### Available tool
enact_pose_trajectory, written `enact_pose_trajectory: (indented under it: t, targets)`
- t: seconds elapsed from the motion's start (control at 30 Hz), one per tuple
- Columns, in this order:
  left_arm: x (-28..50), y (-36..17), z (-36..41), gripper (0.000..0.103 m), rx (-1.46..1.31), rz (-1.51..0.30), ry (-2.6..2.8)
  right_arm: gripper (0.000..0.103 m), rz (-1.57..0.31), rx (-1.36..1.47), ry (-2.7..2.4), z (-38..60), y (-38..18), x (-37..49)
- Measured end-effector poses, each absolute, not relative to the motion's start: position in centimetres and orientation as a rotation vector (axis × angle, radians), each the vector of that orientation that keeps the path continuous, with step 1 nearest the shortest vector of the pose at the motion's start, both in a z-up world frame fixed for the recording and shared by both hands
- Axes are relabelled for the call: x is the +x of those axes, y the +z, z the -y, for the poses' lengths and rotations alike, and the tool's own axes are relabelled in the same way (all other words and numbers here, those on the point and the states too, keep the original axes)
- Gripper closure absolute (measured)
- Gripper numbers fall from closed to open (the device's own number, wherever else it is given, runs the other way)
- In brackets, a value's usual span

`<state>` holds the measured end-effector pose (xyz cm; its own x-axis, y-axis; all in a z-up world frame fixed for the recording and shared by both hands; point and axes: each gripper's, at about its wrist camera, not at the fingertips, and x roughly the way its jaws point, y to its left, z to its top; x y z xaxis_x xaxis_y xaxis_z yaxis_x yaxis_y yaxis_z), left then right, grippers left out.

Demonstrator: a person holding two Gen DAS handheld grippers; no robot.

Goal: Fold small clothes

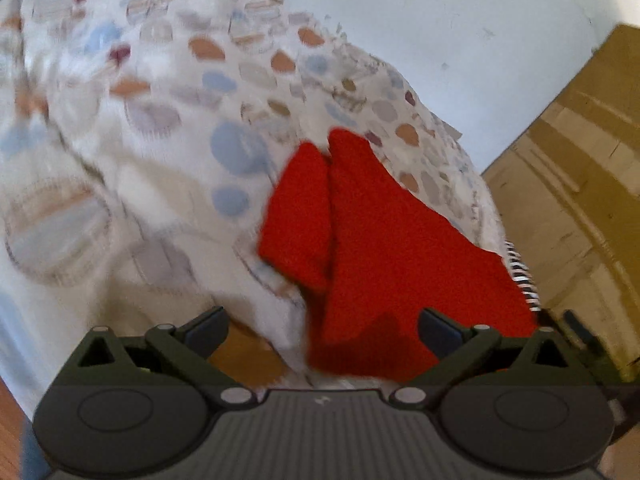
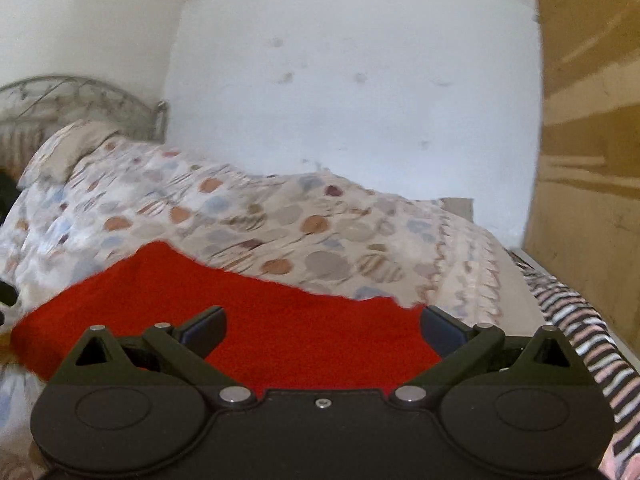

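Observation:
A small red garment (image 1: 372,240) lies on the bed over a patterned duvet (image 1: 140,120), its two legs pointing away from me. My left gripper (image 1: 322,326) is open, jaws wide apart, just above the garment's near edge; nothing is between the fingers. In the right wrist view the red garment (image 2: 240,312) spreads flat in front of my right gripper (image 2: 322,326), which is also open and empty, hovering over the cloth's near edge.
A striped cloth (image 2: 580,328) lies on the bed's right edge, also seen in the left wrist view (image 1: 522,276). A yellow-brown wardrobe (image 2: 588,140) stands at right. White wall behind. A pillow (image 2: 68,148) and metal headboard (image 2: 60,96) are far left.

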<state>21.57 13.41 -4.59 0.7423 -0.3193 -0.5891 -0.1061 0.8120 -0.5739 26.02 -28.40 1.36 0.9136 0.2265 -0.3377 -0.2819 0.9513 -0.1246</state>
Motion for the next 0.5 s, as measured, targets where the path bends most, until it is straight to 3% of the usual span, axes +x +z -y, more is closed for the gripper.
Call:
enact_pose_trajectory:
  t: [0.27,0.5]
  targets:
    - [21.3,-7.7,-12.0,0.000,-0.810,-0.759,-0.132,0.001,-0.399,-0.200,0.269,26.6,-3.7,25.5]
    - [21.2,-8.5,-9.4,0.000,-0.758,-0.701,-0.157,0.000,-0.308,-0.151,0.256,27.2,-5.1,24.1]
